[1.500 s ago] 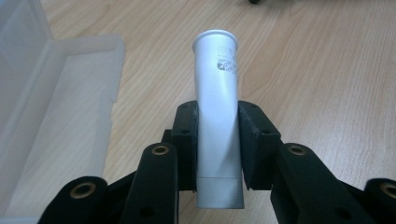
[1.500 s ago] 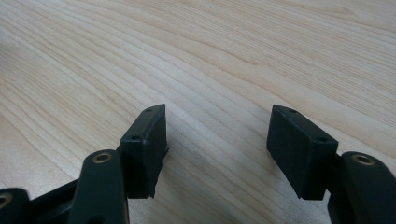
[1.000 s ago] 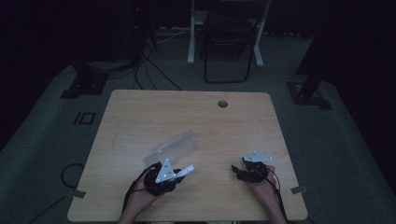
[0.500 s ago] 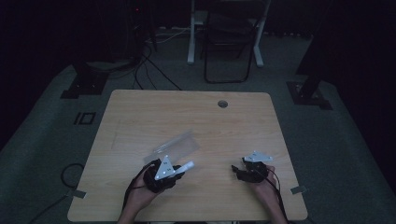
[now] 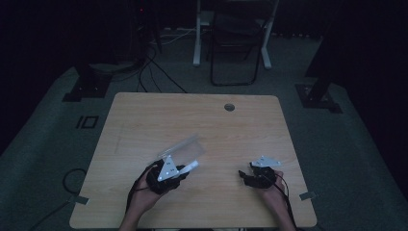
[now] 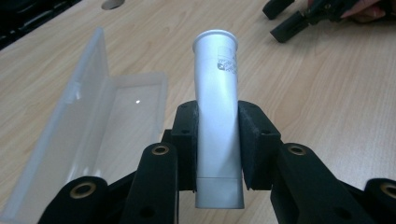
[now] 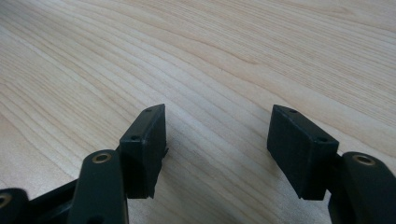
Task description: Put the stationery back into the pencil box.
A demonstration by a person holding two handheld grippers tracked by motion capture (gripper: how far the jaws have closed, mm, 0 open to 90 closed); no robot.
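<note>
On the left of the worktop (image 5: 144, 120) lies a clear plastic case (image 6: 88, 126), its lid (image 6: 74, 88) standing open. In the high view the case (image 5: 185, 147) sits at about one o'clock from the left claw (image 5: 185, 169), just beside it.

That left claw (image 6: 218, 144) is clamped on a silver tube (image 6: 217, 116): both pads press its flanks near the lower, crimped-looking end, and the round rimmed end points away from the hand. In the left claw's own view the tube's long axis runs toward twelve o'clock, leaning slightly to eleven, while the case's open tray lies at about ten o'clock from the claw. The tube's axis looks roughly parallel to the tray's length, so my judgement is that the coming move turns on a short shift sideways toward ten o'clock and a lowering into the tray, with little turning needed. The left hand is plainly the nearer one to the case.

Over at the right, the right claw (image 5: 246, 175) rests low on the worktop, well apart from the case, which lies at about ten o'clock from it. Its pads (image 7: 144, 149) stand apart with bare wood between them.
</note>
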